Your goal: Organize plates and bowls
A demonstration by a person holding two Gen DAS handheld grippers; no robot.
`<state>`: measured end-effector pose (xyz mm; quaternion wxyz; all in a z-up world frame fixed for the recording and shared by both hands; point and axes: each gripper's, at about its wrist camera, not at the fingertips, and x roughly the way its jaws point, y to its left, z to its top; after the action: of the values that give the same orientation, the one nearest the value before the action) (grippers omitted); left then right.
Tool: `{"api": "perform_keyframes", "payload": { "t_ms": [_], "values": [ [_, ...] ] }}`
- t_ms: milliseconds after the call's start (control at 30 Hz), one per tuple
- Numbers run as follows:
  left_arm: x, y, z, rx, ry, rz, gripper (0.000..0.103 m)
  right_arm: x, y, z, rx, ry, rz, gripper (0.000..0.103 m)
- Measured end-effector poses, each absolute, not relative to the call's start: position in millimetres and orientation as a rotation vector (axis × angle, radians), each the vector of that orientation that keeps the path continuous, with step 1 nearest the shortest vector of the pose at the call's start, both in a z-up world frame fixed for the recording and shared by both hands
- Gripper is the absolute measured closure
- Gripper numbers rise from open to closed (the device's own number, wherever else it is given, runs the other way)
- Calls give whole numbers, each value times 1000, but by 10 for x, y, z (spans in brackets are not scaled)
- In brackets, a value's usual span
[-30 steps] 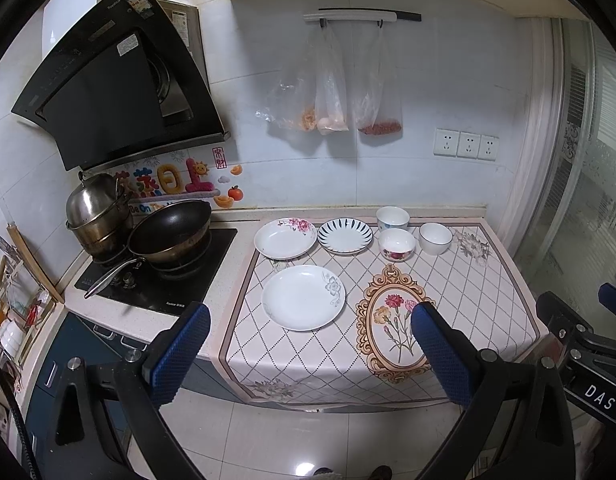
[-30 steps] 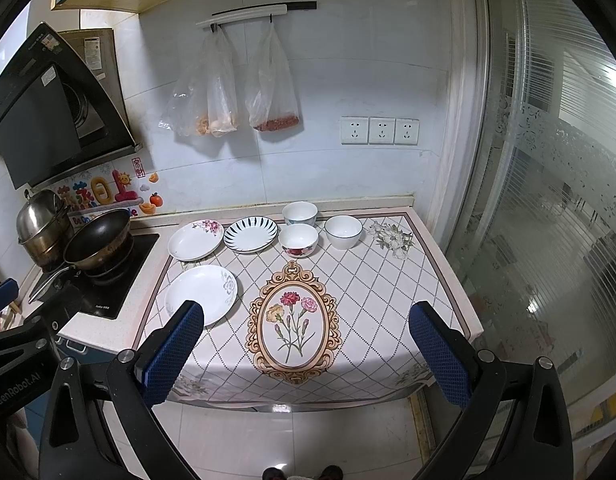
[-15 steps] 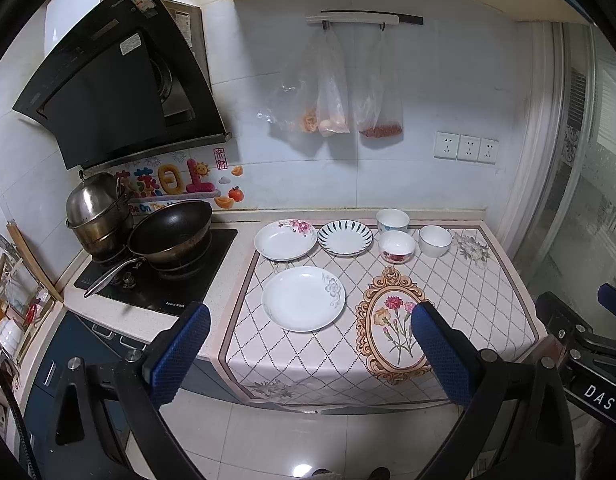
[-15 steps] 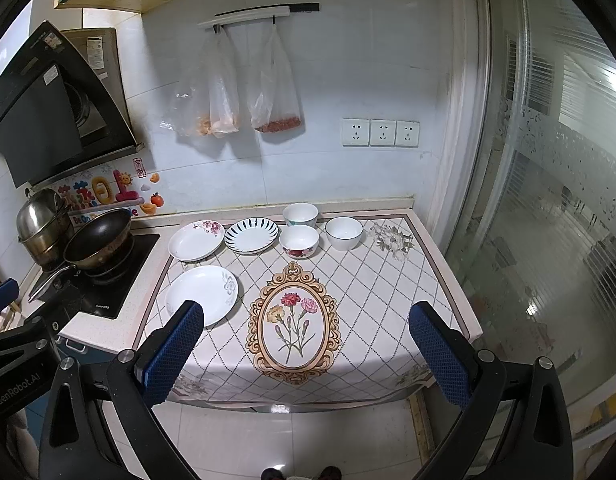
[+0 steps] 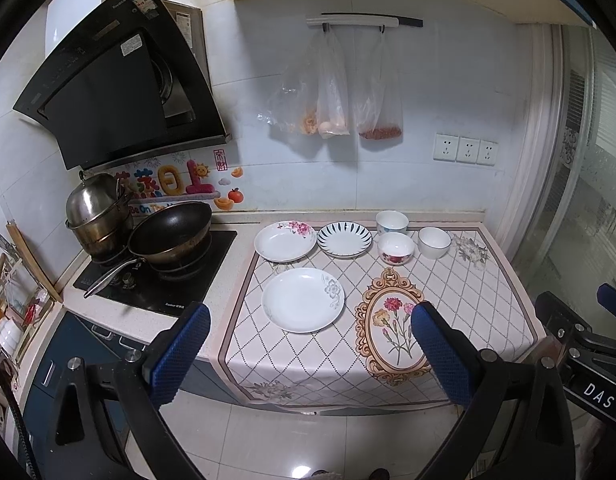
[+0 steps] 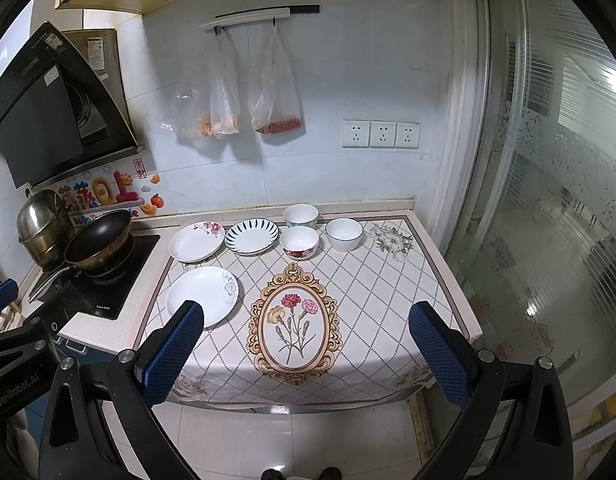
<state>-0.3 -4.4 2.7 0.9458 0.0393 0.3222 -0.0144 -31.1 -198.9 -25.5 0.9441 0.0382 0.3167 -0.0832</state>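
Observation:
On the cloth-covered counter (image 5: 448,280) lie three plates: a white plate with a grey flower (image 5: 303,299) (image 6: 202,295) nearest me, a pink-flowered plate (image 5: 285,241) (image 6: 196,241) behind it, and a blue-striped plate (image 5: 344,239) (image 6: 251,236). Three bowls stand to their right: a red-flowered bowl (image 5: 396,247) (image 6: 299,242), a white bowl (image 5: 434,242) (image 6: 344,233) and a bowl at the wall (image 5: 392,222) (image 6: 301,215). My left gripper (image 5: 310,350) and right gripper (image 6: 305,354) hang open in front of the counter, well short of the dishes, holding nothing.
A black wok (image 5: 169,232) and a steel pot (image 5: 95,212) sit on the hob (image 5: 155,276) left of the cloth. Above it juts a range hood (image 5: 115,80). Plastic bags (image 5: 336,92) hang on the wall. A glass partition (image 6: 548,220) bounds the right side.
Both views have drifted only slightly; the dishes and the open grippers stand as before.

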Motion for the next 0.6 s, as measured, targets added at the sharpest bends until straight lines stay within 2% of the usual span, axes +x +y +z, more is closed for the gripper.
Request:
{"api": "perform_keyframes", "payload": {
  "t_ms": [600],
  "values": [
    [31, -71, 52, 66, 645, -37, 0, -284, -2023, -182, 80, 638, -172, 0]
  ]
}}
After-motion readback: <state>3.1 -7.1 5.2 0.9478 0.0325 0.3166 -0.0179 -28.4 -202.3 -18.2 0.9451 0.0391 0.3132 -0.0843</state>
